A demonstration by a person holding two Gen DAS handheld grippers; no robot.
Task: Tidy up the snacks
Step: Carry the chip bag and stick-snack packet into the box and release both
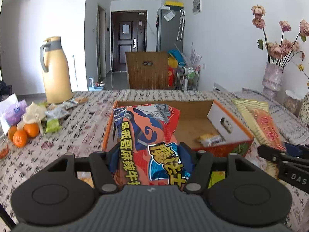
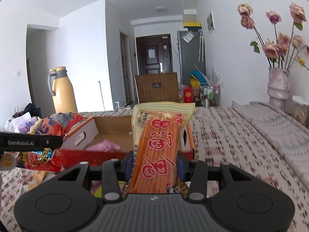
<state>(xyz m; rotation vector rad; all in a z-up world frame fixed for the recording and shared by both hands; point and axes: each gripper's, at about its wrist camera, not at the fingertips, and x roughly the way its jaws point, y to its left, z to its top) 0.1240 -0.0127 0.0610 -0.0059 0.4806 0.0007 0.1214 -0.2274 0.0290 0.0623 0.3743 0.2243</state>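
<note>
The left gripper (image 1: 148, 154) squeezes a red chip bag (image 1: 148, 135), held over the box (image 1: 222, 150) at 12 o'clock. The right gripper (image 2: 154, 164) pinches an orange stick pack (image 2: 158, 143). Both are mid-carry, I think. Next: lower them in and let go.

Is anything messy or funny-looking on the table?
Yes. Loose snack packets lie scattered beside the oranges instead of in the box, whose white flap leans inward, tilted.

The lower end of the orange snack bag (image 1: 152, 145) is hidden behind the gripper body — likewise the spicy-strip packet (image 2: 158, 145); tablecloth (image 2: 241, 135) pattern blurred.
</note>
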